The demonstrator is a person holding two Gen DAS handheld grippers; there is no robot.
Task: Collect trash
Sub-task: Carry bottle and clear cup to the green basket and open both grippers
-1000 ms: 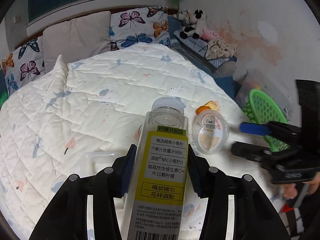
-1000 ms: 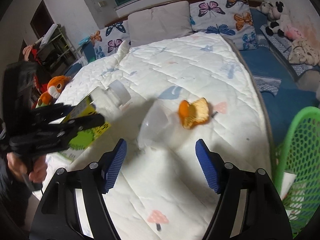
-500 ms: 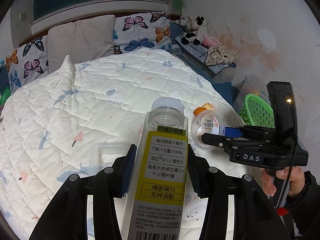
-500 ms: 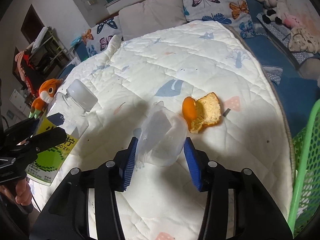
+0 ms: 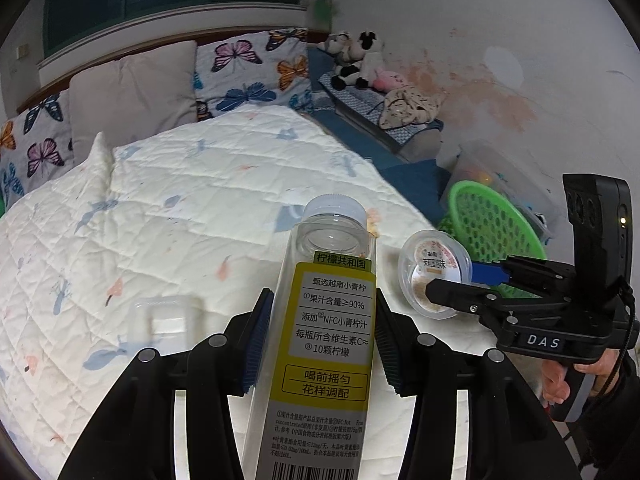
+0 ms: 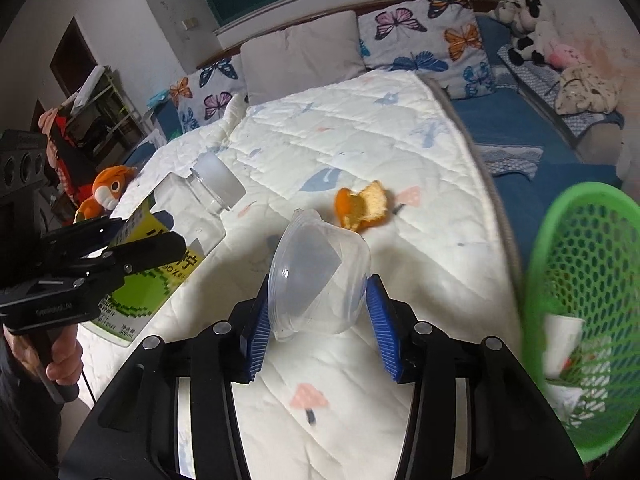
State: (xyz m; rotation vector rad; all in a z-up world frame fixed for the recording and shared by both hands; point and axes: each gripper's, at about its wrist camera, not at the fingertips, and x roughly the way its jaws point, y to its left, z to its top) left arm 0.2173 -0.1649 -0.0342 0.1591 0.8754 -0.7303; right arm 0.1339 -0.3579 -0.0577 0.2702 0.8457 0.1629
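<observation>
1. Trash is in both tongs: an empty clear bottle [image 5: 332, 320] with a yellow label, and a clear plastic cup [image 6: 320, 276].
2. The left tongs [image 5: 320, 344] are clamped on the bottle, the blue pads pressing on its two sides at the label. The bottle points away from the camera, its translucent cap [image 5: 334, 208] at the far end, and it is held above the bed.
3. The right tongs [image 6: 316, 328] are clamped on the plastic cup. Their jaws have just been closing, and now the blue pads press on the cup's sides. The cup is tilted, with its sealed top toward the left side of the right wrist view; in the left wrist view this top shows a printed lid.
4. The bed has a white quilt [image 6: 360, 128] with small blue and pink prints. A piece of orange peel [image 6: 362, 208] lies on the quilt just beyond the cup, apart from it.
5. A clear plastic tray [image 5: 164, 320] lies on the quilt, to the left of the left tongs.
6. A green mesh basket [image 6: 580, 280] stands beside the bed, at the right of the right tongs. Some white paper trash [image 6: 560, 340] is inside it.
7. Pillows with butterfly prints [image 5: 248, 72] and one plain pillow [image 5: 132, 100] lean at the head of the bed. Soft toys [image 5: 356, 60] sit on a blue surface at the wall, and an orange plush toy [image 6: 108, 192] is at the far left side of the bed.
8. A hand [image 6: 60, 356] of the person holds the handle of the left tongs.
</observation>
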